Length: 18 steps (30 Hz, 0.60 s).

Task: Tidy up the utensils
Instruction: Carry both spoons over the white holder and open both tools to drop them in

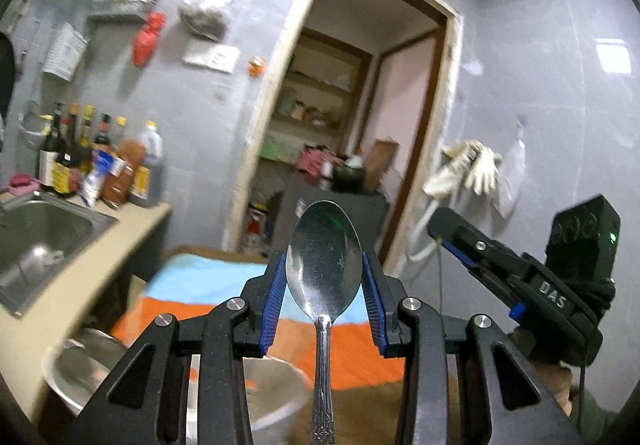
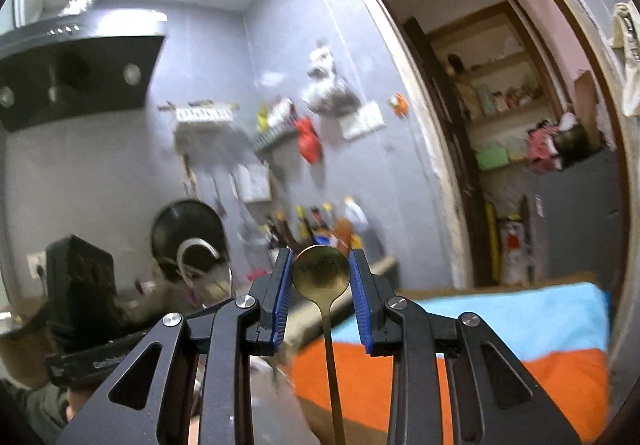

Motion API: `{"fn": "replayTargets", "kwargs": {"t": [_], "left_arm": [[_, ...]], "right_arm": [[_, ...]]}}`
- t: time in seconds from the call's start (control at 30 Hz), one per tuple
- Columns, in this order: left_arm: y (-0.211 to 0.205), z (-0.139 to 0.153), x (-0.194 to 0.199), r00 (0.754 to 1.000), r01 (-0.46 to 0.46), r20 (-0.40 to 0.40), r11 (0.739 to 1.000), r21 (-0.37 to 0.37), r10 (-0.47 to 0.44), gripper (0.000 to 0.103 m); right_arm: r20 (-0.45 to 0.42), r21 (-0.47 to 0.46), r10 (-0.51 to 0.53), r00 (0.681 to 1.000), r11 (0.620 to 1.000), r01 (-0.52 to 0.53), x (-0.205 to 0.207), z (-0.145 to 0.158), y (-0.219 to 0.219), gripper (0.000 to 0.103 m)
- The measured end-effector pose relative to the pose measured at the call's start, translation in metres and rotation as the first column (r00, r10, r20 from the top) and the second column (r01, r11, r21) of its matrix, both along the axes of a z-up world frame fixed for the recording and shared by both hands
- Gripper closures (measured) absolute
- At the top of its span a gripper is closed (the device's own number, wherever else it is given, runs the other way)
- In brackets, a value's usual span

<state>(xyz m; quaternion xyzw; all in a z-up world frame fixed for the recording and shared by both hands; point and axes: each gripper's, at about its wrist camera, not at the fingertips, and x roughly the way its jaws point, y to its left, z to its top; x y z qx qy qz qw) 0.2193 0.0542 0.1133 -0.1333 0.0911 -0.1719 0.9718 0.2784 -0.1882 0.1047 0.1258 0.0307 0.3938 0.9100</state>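
Note:
My left gripper (image 1: 324, 277) is shut on a large silver spoon (image 1: 323, 269), its bowl pinched between the blue pads and its patterned handle running down toward the camera. My right gripper (image 2: 322, 277) is shut on a small gold spoon (image 2: 321, 271), bowl between the pads, thin handle pointing down. Both are held up in the air above an orange and blue cloth (image 1: 352, 345), which also shows in the right wrist view (image 2: 500, 337). The right gripper also shows in the left wrist view (image 1: 520, 273) at the right.
A steel sink (image 1: 44, 241) and countertop with sauce bottles (image 1: 96, 157) lie at the left. A metal bowl (image 1: 80, 369) sits below the left gripper. An open doorway (image 1: 360, 125) is ahead. A range hood (image 2: 76, 73) and a pan (image 2: 188, 237) hang at left.

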Motion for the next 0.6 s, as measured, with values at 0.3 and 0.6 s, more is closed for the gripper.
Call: {"fn": "replayTargets", "kwargs": {"t": [0.3,0.6], "left_arm": [[0.084,0.001,-0.002,0.983,-0.167,0.065,0.984,-0.067,0.171,0.071],[0.129,-0.015,0.001,0.958,-0.202,0.164,0.959,-0.198,0.236,0.071]], "right_arm": [[0.086,0.091,0.045,0.995,0.994,-0.053,0.006,-0.001,0.062,0.078],[0.162,0.154,-0.033,0.986,0.988,0.008,0.003,-0.02,0.083,0.077]]}}
